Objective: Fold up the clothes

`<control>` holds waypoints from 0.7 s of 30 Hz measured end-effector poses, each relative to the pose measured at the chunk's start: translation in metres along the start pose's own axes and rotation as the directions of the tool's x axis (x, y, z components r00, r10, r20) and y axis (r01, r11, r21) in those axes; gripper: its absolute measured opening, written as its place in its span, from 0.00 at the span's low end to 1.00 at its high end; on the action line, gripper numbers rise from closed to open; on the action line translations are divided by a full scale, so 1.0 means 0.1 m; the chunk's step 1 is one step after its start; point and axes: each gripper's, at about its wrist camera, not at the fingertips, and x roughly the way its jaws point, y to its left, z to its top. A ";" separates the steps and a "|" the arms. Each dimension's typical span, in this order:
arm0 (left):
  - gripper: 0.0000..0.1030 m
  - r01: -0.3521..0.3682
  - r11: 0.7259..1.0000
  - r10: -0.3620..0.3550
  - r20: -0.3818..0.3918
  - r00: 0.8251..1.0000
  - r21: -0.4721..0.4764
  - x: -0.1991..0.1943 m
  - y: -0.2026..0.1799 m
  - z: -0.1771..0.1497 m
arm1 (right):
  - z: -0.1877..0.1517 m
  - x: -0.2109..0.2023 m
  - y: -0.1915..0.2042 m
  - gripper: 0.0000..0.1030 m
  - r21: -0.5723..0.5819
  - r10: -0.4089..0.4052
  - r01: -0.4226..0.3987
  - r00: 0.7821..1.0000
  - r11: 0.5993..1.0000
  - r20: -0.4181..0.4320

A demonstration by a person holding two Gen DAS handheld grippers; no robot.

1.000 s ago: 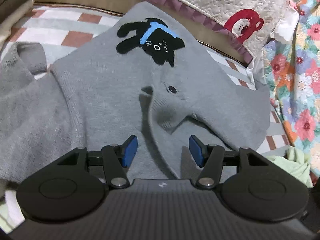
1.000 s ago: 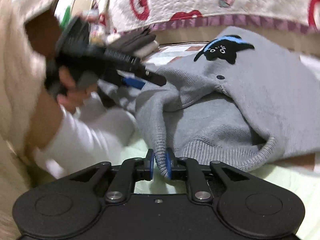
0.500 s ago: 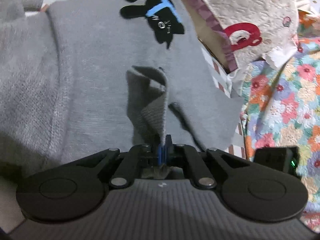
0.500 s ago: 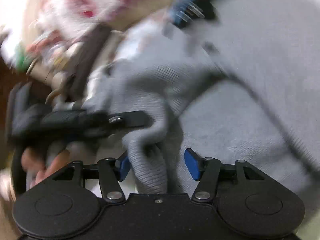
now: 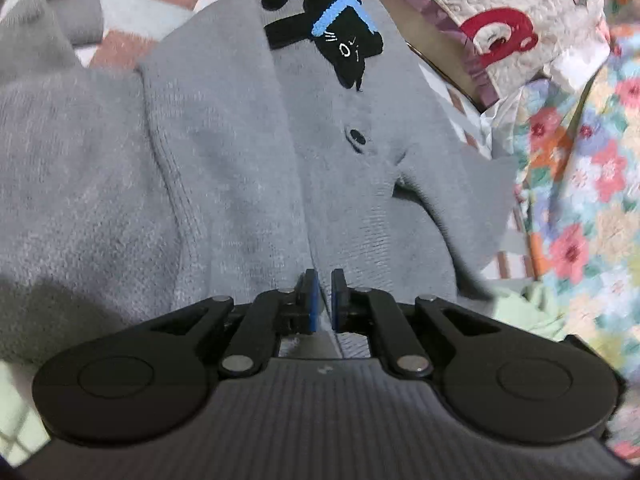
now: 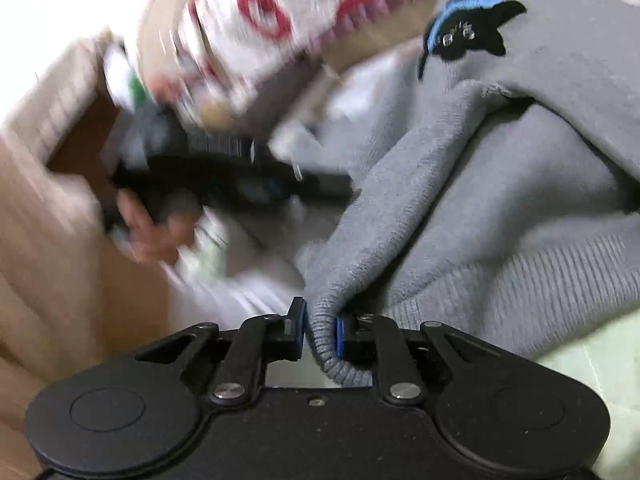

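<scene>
Cardigan (image 5: 224, 152) hem pinched between both closing right tongs (image 6: 320, 330)

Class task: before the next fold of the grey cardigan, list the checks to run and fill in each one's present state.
1. Left gripper shut on grey cardigan edge: ok.
2. Right gripper closing, ribbed hem between its fingers: ok.
3. Cardigan lying flat: not ok, bunched in right wrist view.
4. Cat patch facing up: ok.
5. Button fastened: cannot tell.
</scene>
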 end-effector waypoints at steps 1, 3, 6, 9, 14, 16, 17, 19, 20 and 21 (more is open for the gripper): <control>0.07 0.000 1.000 0.000 0.006 1.000 0.001 -0.01 -0.01 0.01 | 0.01 0.00 0.00 0.18 0.000 0.000 0.000 1.000 1.000 -0.006; 0.09 -0.002 1.000 0.002 0.018 1.000 0.009 -0.03 -0.03 0.03 | 0.05 -0.01 0.01 0.19 0.005 0.004 -0.004 1.000 1.000 -0.012; 0.12 -0.009 0.999 0.007 0.040 0.999 0.042 -0.10 -0.09 0.08 | 0.13 -0.18 0.05 0.21 -0.067 -0.064 0.062 0.998 0.996 -0.026; 0.14 0.029 0.997 -0.032 0.043 0.999 0.067 -0.12 -0.13 0.12 | 0.23 -0.62 0.01 0.33 -0.067 -0.173 0.180 0.979 0.981 0.108; 0.27 -0.009 0.981 0.008 0.009 1.000 0.192 0.02 -0.45 0.08 | 0.32 -1.08 -0.24 0.35 0.019 -0.439 0.452 0.853 0.892 0.281; 0.28 -0.004 0.978 0.007 -0.014 1.000 0.209 0.12 -0.55 0.07 | 0.32 -0.96 -0.38 0.35 -0.006 -0.543 0.557 0.812 0.830 0.214; 0.28 -0.020 0.974 0.024 -0.015 1.000 0.224 0.15 -0.59 0.06 | 0.30 -0.89 -0.45 0.39 -0.022 -0.579 0.591 0.795 0.806 0.180; 0.28 -0.058 0.964 0.064 -0.014 0.998 0.258 0.23 -0.64 0.05 | 0.27 -0.67 -0.62 0.57 -0.024 -0.655 0.659 0.750 0.752 0.089; 0.28 -0.086 0.956 0.091 -0.007 0.996 0.281 0.26 -0.66 0.05 | 0.27 -0.66 -0.69 0.60 0.017 -0.659 0.660 0.748 0.751 0.086; 0.28 -0.114 0.946 0.119 0.001 0.993 0.303 0.30 -0.69 0.04 | 0.28 -0.65 -0.75 0.63 0.063 -0.658 0.655 0.748 0.753 0.088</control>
